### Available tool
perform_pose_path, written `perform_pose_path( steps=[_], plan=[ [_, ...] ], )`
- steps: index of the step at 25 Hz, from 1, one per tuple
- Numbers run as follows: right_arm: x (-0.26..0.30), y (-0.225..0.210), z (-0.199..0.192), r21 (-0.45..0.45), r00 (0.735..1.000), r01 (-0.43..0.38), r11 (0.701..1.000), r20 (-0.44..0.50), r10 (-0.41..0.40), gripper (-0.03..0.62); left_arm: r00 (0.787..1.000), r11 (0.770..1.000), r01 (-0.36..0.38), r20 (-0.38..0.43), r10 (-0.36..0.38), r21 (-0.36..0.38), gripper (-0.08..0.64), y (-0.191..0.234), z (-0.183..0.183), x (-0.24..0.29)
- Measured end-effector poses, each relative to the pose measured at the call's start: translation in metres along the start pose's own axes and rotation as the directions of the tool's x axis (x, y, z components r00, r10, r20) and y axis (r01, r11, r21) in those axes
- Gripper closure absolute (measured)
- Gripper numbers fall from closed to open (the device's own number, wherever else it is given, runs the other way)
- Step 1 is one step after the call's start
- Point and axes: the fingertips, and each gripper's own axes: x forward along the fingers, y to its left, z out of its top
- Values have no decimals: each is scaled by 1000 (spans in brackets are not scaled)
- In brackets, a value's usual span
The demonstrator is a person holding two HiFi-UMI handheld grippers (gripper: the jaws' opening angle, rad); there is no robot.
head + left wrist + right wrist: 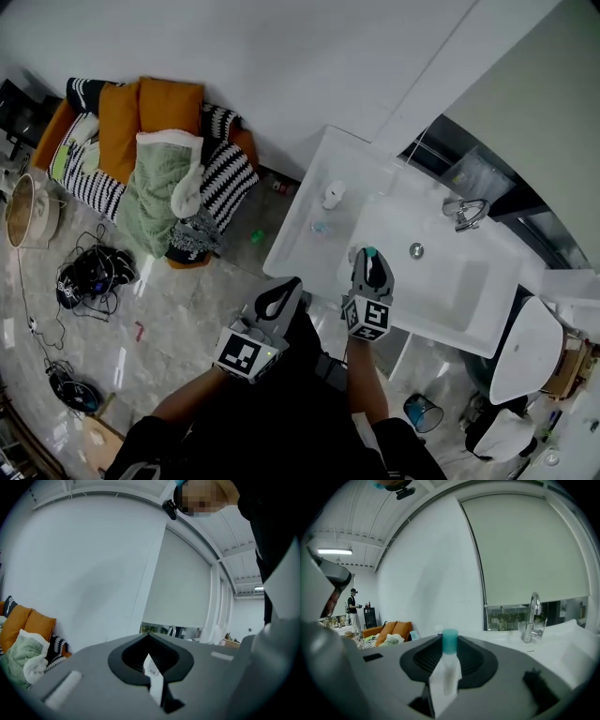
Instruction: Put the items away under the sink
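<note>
A sofa (141,159) piled with orange cushions and a green blanket stands at far left against the wall. Cables (89,277) lie tangled on the floor in front of it.

The left gripper (279,300) hangs over the floor just off the front left corner of the white counter (295,248). Its jaws are pressed together on a thin white item (154,679) with a barcode label.

A bottle (333,194) stands on the counter's left end, just left of the sink (450,281).

The right gripper (372,267) hovers above the sink's front left corner. It pinches a white tube (445,672), whose teal cap (450,641) pokes out past the jaws.

A faucet (464,213) sits at the sink's back edge.
</note>
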Motion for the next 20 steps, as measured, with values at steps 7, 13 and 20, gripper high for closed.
perform_pose_path(
  steps=[7,13,20],
  plan=[
    [-40,19,2,-5,1000,6,1000,21,-6,486,999,999,41,16,-42,26,554,-19,-3,-32],
    [-74,33,-1,-9,999,11,1000,36,-11,486,997,996,67,41,-70,54,554,-34,-1,-64],
    [-112,48,-2,-18,999,22,1000,49,-21,486,996,996,66,57,-70,61,554,-42,-2,-98]
  ],
)
